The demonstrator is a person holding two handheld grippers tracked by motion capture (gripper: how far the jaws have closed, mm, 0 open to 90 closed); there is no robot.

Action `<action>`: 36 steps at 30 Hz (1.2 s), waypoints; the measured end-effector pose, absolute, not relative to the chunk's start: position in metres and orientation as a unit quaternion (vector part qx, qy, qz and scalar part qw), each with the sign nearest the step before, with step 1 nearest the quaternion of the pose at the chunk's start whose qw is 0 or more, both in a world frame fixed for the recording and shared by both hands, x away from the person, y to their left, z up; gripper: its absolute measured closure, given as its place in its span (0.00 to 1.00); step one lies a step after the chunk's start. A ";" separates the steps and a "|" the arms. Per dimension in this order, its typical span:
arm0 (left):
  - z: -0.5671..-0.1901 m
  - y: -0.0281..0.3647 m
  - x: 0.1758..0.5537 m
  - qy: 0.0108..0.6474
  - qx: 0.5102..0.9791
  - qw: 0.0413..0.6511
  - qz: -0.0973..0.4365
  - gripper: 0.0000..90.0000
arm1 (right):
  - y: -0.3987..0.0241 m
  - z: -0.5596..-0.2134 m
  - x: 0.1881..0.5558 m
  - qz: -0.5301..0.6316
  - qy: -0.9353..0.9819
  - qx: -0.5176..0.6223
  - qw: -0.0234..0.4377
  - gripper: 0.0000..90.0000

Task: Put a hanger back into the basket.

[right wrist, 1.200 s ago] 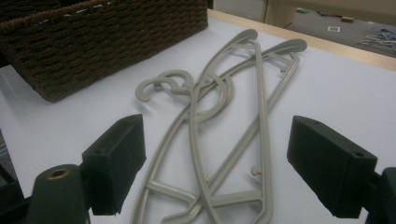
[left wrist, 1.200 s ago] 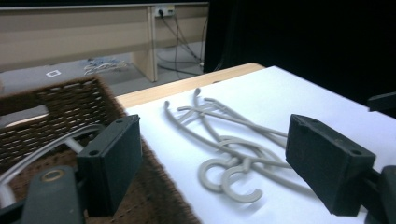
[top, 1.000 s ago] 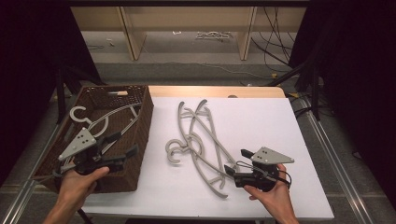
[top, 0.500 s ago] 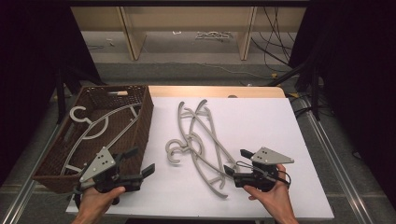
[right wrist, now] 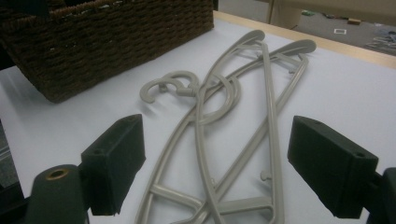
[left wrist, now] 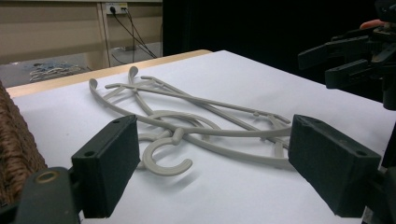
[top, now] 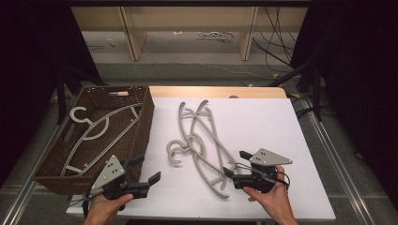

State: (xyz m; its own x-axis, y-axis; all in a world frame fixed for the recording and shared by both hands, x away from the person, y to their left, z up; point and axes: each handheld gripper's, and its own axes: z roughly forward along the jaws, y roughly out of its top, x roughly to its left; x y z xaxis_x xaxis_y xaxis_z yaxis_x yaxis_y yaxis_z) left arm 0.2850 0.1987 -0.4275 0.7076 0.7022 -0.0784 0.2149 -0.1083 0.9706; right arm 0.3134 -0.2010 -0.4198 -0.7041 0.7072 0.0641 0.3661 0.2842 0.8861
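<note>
With both grippers, left and right, wide open and empty, bring your left down over a single hook of the hangers lying tangled mid-table, beside the basket.

Hangers: matt grey plastic, smooth. Basket: rough brown wicker. Counter: matt white top, far edge wood.

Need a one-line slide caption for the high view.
Two open grippers flank grey hangers on white table; one hanger in wicker basket.
</note>
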 end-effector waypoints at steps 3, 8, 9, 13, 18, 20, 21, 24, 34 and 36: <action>-0.426 0.201 0.284 0.314 0.713 0.589 0.215 0.19 | -0.198 -0.421 0.314 0.486 0.786 0.339 0.178 0.22; -0.426 0.199 0.283 0.305 0.719 0.583 0.224 0.20 | -0.189 -0.423 0.316 0.482 0.792 0.331 0.178 0.23; -0.426 0.199 0.283 0.304 0.720 0.581 0.225 0.19 | -0.187 -0.425 0.318 0.484 0.793 0.328 0.174 0.24; -0.426 0.200 0.284 0.305 0.719 0.583 0.222 0.19 | -0.177 -0.427 0.325 0.468 0.806 0.320 0.170 0.24; -0.426 0.198 0.283 0.303 0.721 0.585 0.215 0.19 | -0.161 -0.431 0.337 0.435 0.830 0.304 0.168 0.27; -0.426 0.196 0.282 0.301 0.720 0.588 0.212 0.19 | -0.155 -0.433 0.341 0.423 0.839 0.298 0.165 0.29; -0.426 0.196 0.282 0.297 0.722 0.588 0.212 0.19 | -0.152 -0.434 0.344 0.417 0.843 0.296 0.164 0.29; -0.426 0.195 0.280 0.296 0.723 0.590 0.204 0.19 | -0.146 -0.439 0.352 0.398 0.854 0.297 0.157 0.31; -0.425 0.194 0.279 0.290 0.727 0.588 0.206 0.19 | -0.130 -0.456 0.373 0.335 0.881 0.305 0.137 0.42; -0.425 0.194 0.279 0.289 0.727 0.588 0.206 0.19 | -0.125 -0.460 0.378 0.327 0.882 0.307 0.144 0.45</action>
State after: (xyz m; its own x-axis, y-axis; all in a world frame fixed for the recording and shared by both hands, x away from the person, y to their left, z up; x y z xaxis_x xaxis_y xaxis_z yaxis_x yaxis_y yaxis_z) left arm 0.2793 0.1942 -0.4249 0.7479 0.6627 -0.0398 0.1775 -0.1418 0.9739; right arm 0.3776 -0.1254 -0.4598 -0.7705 0.6352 -0.0537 0.4468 0.5981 0.6653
